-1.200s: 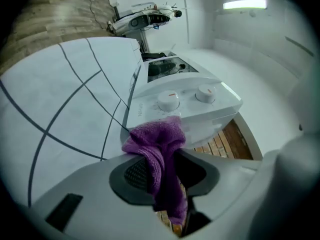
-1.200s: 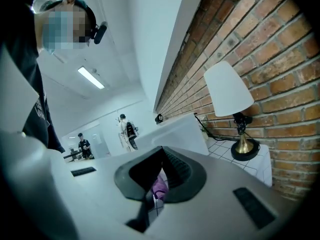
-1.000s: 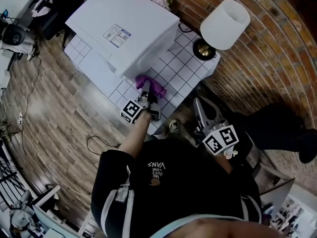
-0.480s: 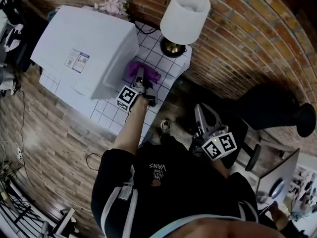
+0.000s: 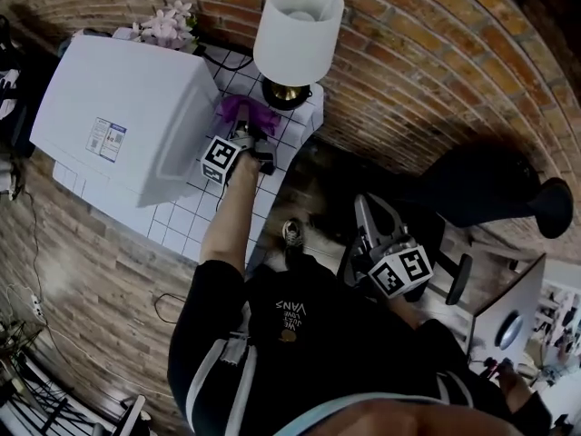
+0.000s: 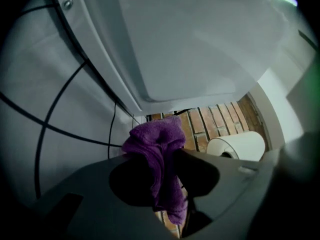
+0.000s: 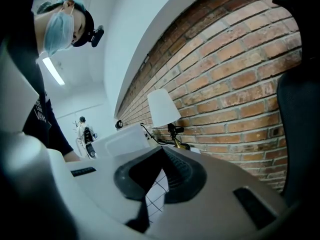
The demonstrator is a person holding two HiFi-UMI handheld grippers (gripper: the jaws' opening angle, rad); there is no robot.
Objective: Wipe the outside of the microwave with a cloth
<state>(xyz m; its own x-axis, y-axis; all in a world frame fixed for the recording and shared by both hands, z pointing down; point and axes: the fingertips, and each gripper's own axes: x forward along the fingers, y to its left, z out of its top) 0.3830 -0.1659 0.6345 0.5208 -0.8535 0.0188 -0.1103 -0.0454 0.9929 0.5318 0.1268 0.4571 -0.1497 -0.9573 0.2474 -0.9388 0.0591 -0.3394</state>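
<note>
The white microwave stands on a table covered in a white gridded cloth. My left gripper is shut on a crumpled purple cloth, which is pressed against the microwave's right side near its lower edge. In the left gripper view the cloth bulges out between the jaws of the left gripper, with the microwave's wall just above. My right gripper hangs low beside my body, away from the table. Its jaws meet at the tips with nothing between them.
A lamp with a white shade stands on the table's corner just beyond the cloth, close to the brick wall. Pink flowers sit behind the microwave. A black chair is at my right, over the wooden floor.
My left gripper has carried the cloth from the microwave's front corner along its side toward the lamp and wall. The right gripper has stayed low beside me.
</note>
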